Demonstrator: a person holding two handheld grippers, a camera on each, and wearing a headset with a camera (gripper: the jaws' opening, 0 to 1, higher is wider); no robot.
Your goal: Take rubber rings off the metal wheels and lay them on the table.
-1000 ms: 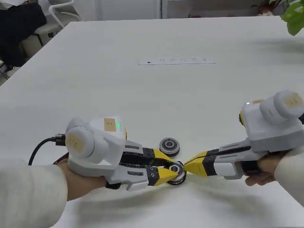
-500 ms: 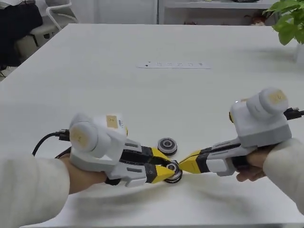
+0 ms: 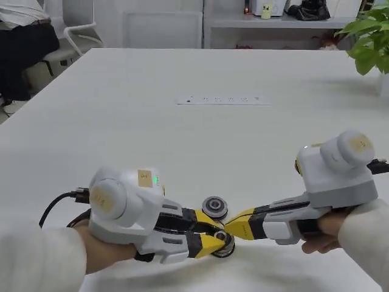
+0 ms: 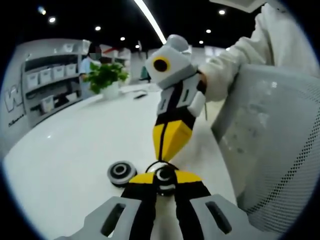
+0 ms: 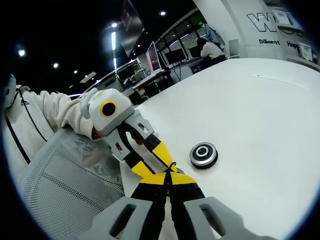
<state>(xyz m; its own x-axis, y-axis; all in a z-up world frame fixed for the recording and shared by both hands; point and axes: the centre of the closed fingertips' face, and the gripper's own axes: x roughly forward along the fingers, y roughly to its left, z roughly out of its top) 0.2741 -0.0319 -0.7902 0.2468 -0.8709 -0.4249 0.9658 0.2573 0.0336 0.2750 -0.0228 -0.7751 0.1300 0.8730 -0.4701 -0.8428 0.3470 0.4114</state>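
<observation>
My left gripper point(image 3: 219, 241) is shut on a small metal wheel point(image 3: 225, 243) low over the white table point(image 3: 200, 140). In the left gripper view the wheel point(image 4: 164, 176) sits between the yellow jaws of my left gripper point(image 4: 164, 179). My right gripper point(image 3: 229, 230) meets it from the right, its tips shut on the thin black rubber ring point(image 5: 172, 164) at the wheel's edge. The right gripper view shows my right gripper point(image 5: 169, 176) pinching that ring. A second wheel point(image 3: 214, 207) with its ring on lies flat just behind.
A white power strip point(image 3: 223, 100) lies flat at the table's middle. A potted plant point(image 3: 368, 45) stands at the far right edge. Chairs point(image 3: 73, 30) and a seated person are beyond the far left corner. A black cable point(image 3: 58, 194) trails from the left gripper.
The head camera has tilted up, so everything sits lower in view. Both grippers stay joined at the same wheel; the second wheel has not moved.
</observation>
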